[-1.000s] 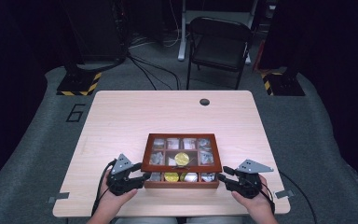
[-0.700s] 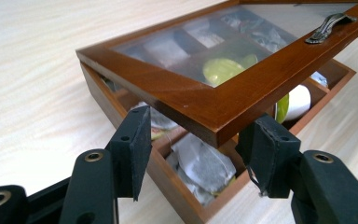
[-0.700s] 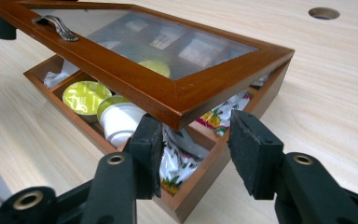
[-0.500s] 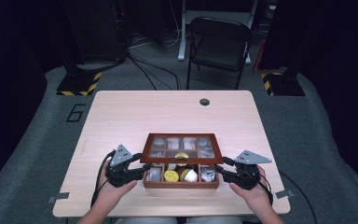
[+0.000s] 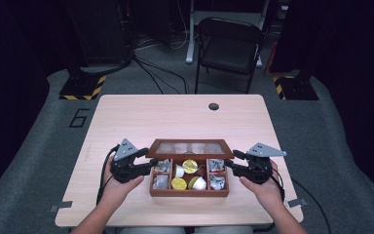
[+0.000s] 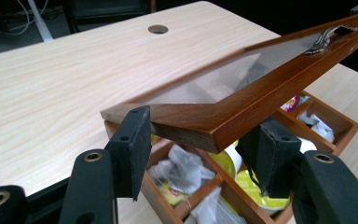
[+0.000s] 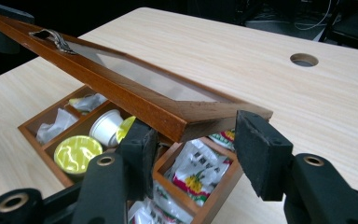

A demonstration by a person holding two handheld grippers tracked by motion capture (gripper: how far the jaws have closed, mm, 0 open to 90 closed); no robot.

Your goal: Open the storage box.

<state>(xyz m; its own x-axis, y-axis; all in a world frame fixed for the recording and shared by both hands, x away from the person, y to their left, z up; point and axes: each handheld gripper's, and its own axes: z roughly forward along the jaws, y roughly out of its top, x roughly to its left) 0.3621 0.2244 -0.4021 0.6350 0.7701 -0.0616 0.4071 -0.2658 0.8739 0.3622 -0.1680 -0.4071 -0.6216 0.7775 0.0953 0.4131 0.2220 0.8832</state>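
Observation:
A brown wooden box (image 5: 189,193) sits near the table's front edge, with yellow-topped pods (image 5: 190,166) and tea bags (image 5: 161,181) in its compartments. Its glass-paned lid (image 5: 190,147) is tilted up at the front, above the compartments. My left gripper (image 5: 151,163) is shut on the lid's left front corner (image 6: 186,121), both pads against the wood. My right gripper (image 5: 229,163) holds the right front corner (image 7: 214,116); its jaws have just been opening, with the corner still between the pads and touching them. A metal handle (image 6: 324,39) sits on the lid's front rail.
The pale wood table (image 5: 175,122) has a round cable hole (image 5: 214,106) at the back. A black folding chair (image 5: 229,46) stands behind the table, with cables on the floor around it.
The lid was flat on the box a second ago; its front edge has now swung upward. Both grippers have risen with it, and the compartments have come into sight.

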